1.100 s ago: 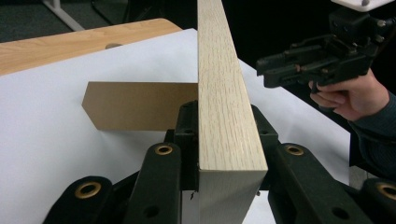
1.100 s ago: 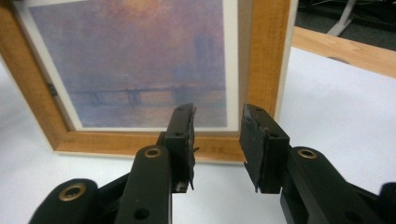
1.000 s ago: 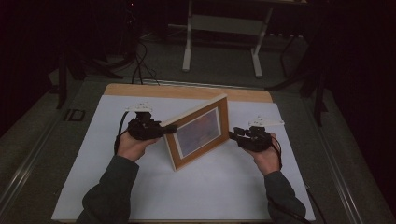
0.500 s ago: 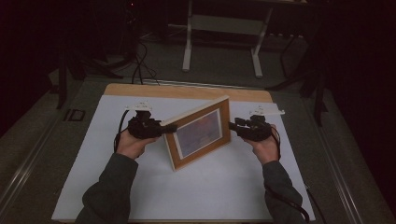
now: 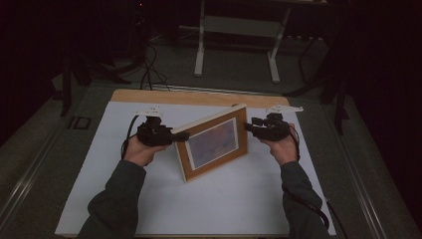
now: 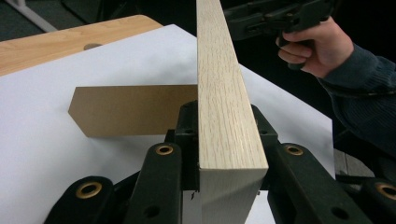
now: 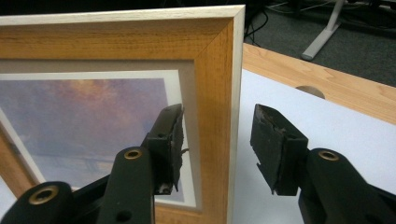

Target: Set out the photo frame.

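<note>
A wooden picture frame (image 5: 214, 144) with a purple-toned print stands upright on the white sheet (image 5: 124, 189), propped by its brown easel back (image 6: 130, 109). My left gripper (image 5: 181, 135) is shut on the frame's left edge; in the left gripper view the pale side of the frame (image 6: 224, 93) sits clamped between the jaws (image 6: 226, 135). My right gripper (image 5: 250, 128) is at the frame's right edge. Its jaws have just been opening, and in the right gripper view (image 7: 217, 140) they straddle the frame's edge (image 7: 219, 70) without pressing on it.
The white sheet lies on a wooden tabletop (image 5: 199, 97) whose bare strip runs along the far side. Behind the table stand a white metal stand (image 5: 239, 30) and cables on a dark floor. The person's right hand (image 6: 313, 42) appears beyond the frame.
The right gripper has opened off the frame's right edge and shifted farther up the picture. The left gripper and the frame have stayed put.
</note>
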A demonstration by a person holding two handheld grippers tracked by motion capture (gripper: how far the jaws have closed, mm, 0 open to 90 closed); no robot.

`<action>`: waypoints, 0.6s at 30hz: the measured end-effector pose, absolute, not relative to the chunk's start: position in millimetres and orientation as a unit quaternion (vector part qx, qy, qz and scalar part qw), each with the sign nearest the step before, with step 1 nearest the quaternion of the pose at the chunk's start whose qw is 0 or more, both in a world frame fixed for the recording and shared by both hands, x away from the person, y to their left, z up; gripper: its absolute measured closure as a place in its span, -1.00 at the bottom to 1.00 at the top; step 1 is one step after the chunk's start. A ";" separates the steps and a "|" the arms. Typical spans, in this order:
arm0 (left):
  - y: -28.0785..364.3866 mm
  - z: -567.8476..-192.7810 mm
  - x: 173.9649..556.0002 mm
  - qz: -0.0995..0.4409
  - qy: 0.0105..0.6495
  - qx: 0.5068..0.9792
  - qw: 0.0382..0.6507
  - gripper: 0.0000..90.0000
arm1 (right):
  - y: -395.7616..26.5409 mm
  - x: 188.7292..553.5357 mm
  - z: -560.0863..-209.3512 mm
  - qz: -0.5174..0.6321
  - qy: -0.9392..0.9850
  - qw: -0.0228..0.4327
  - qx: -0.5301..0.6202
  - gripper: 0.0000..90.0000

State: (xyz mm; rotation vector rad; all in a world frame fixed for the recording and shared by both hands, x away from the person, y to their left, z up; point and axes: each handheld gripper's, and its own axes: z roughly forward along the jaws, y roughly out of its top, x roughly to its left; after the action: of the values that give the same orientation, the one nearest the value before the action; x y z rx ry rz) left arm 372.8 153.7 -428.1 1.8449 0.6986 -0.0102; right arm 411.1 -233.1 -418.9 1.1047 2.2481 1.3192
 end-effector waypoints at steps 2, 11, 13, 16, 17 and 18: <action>152.7 -427.4 372.7 -0.005 0.291 0.782 0.551 0.62 | -232.4 413.6 -419.5 0.461 0.786 0.151 0.385 0.15; 150.4 -427.2 372.9 -0.008 0.274 0.786 0.554 0.62 | -226.6 419.1 -422.7 0.473 0.792 0.133 0.363 -0.08; 150.2 -427.2 372.8 -0.008 0.272 0.787 0.554 0.62 | -224.4 420.6 -423.3 0.472 0.795 0.134 0.356 -0.15; 150.1 -427.6 372.7 -0.008 0.270 0.787 0.555 0.62 | -222.2 423.9 -423.4 0.468 0.799 0.132 0.353 -0.19; 150.0 -427.8 372.8 -0.008 0.269 0.786 0.556 0.62 | -221.7 425.5 -423.6 0.468 0.800 0.129 0.353 -0.19; 150.1 -428.0 372.9 -0.009 0.270 0.786 0.556 0.62 | -221.5 427.1 -423.7 0.471 0.800 0.121 0.351 -0.20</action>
State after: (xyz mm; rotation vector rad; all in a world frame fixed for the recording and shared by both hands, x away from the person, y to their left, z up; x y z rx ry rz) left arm 372.9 150.1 -428.0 1.8549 0.6370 -0.0216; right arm 427.1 -221.5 -423.7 1.0260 2.3363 1.3753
